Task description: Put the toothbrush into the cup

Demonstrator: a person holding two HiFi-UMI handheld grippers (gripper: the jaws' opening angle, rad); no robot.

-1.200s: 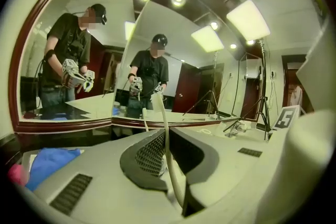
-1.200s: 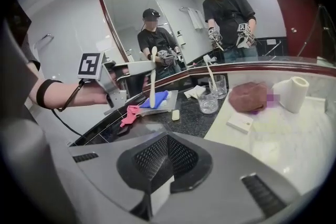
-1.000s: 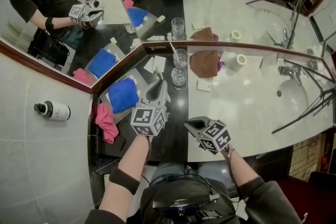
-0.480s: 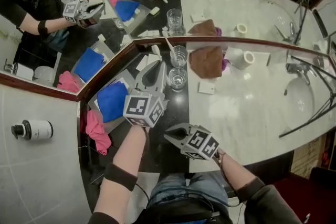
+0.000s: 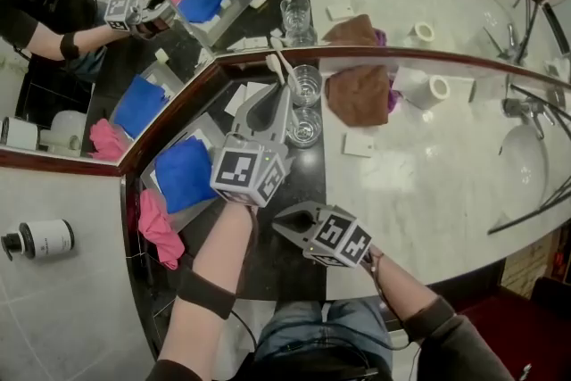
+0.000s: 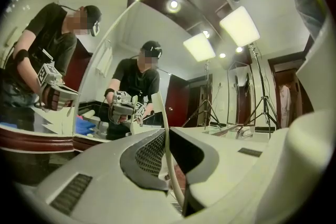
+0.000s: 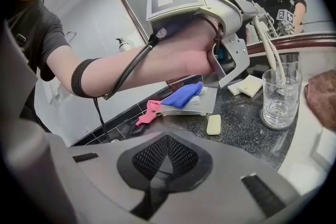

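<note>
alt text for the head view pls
The left gripper holds a white toothbrush close to two glass cups on a dark counter by a mirror. The right gripper hangs shut and empty nearer the viewer. A blue cloth, a pink cloth and a brown cloth lie nearby.

We see the toothbrush (image 5: 277, 71), a slim cream-white stick, clamped in the left gripper (image 5: 285, 95) and slanting toward the mirror, just left of the far cup (image 5: 306, 85). That cup and the near cup (image 5: 304, 128), both clear glass, stand upright on the black counter strip, one behind the other.
</note>
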